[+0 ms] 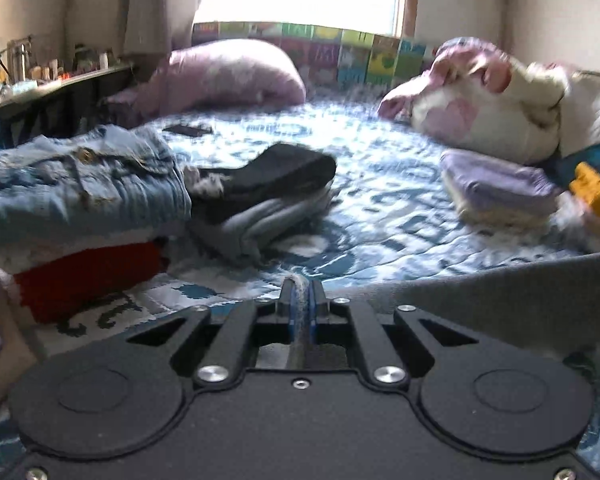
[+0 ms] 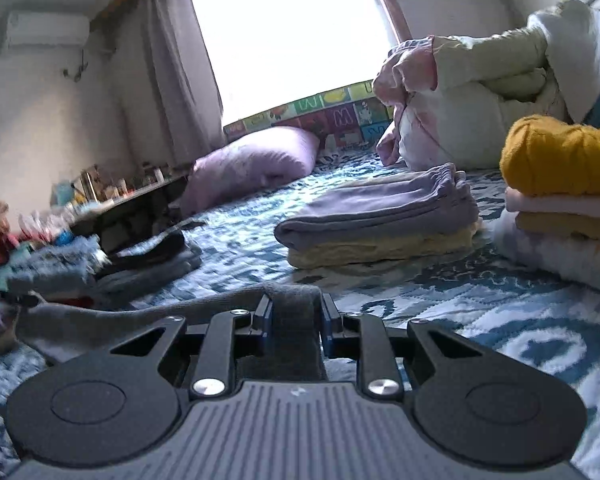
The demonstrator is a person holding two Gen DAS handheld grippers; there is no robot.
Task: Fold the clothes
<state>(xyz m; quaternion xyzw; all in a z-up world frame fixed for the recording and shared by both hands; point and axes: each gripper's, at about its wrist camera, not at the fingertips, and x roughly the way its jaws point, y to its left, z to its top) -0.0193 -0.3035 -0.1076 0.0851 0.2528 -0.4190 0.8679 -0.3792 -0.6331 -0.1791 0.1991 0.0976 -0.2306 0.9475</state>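
A grey garment (image 1: 500, 304) lies on the blue-and-white patterned bed and stretches between my two grippers. My left gripper (image 1: 300, 300) is shut with the jaws almost touching; a thin edge of cloth shows between them, and the grey cloth spreads to its right. My right gripper (image 2: 294, 312) is shut on a thick fold of the grey garment (image 2: 292, 320), which trails off to the left (image 2: 120, 316). Both grippers sit low over the bed.
Folded stacks lie around: denim on white and red (image 1: 84, 184), black on grey (image 1: 268, 188), lilac on yellow (image 2: 380, 216), mustard on pink (image 2: 560, 168). Pink pillow (image 1: 236, 72) and bundled duvet (image 1: 500, 108) at the back. Cluttered desk (image 1: 40, 80) at left.
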